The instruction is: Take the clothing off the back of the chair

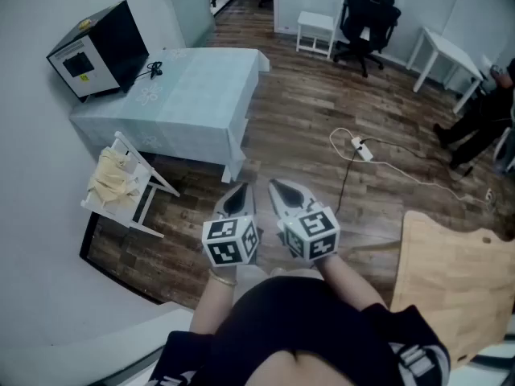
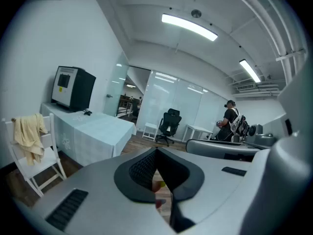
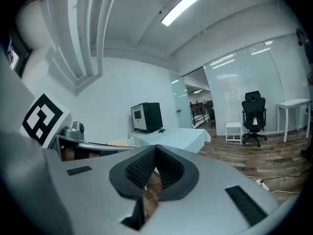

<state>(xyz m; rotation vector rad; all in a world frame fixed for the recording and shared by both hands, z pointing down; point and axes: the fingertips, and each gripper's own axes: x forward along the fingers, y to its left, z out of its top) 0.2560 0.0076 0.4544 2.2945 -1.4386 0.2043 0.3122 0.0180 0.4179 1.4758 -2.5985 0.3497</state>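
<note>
A pale yellow garment (image 1: 111,175) hangs over the back of a white folding chair (image 1: 147,202) at the left, beside a table with a light blue cloth (image 1: 189,95). The garment (image 2: 28,133) and the chair (image 2: 38,168) also show at the left edge of the left gripper view. My left gripper (image 1: 240,191) and right gripper (image 1: 281,188) are side by side in front of me over the wooden floor, well right of the chair. Both are shut with nothing between their jaws. In the right gripper view only a sliver of the garment (image 3: 117,142) shows behind the left gripper's body.
A black box-like machine (image 1: 96,48) stands on the table's far left corner. A black office chair (image 1: 366,22), a small white stool (image 1: 315,30) and a white desk (image 1: 445,59) stand at the back. A power strip with cable (image 1: 360,149) lies on the floor. A wooden board (image 1: 455,276) is at my right. A person (image 2: 230,124) stands far right.
</note>
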